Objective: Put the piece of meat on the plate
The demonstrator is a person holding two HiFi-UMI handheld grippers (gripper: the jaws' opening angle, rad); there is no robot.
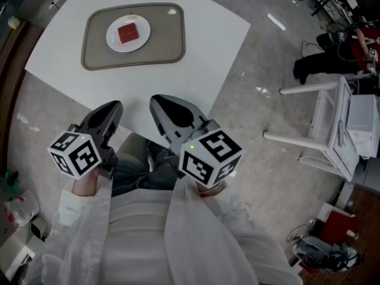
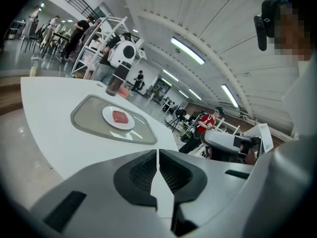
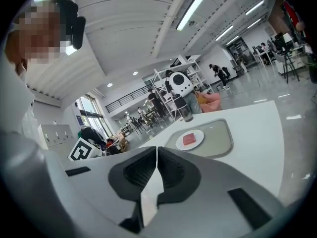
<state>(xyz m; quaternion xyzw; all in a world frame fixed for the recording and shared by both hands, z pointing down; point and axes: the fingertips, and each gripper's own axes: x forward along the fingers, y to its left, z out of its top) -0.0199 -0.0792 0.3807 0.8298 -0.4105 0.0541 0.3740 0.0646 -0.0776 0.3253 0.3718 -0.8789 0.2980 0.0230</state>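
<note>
Both tongs are pressed shut, empty: the left tongs (image 1: 111, 108) and right tongs (image 1: 159, 104) hover side by side at the near edge of the white counter (image 1: 205, 31). Well ahead of them, a grey tray (image 1: 168, 40) carries a white plate (image 1: 113, 41); the red, square piece of meat (image 1: 127, 33) lies on it. Glossy grey floor (image 1: 261, 64) surrounds the counter.

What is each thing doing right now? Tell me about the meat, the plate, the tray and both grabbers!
piece of meat: lying flat on the plate.
plate: resting on the tray.
tray: flat on the table.
left gripper: shut, holding nothing.
right gripper: shut, holding nothing.
</note>
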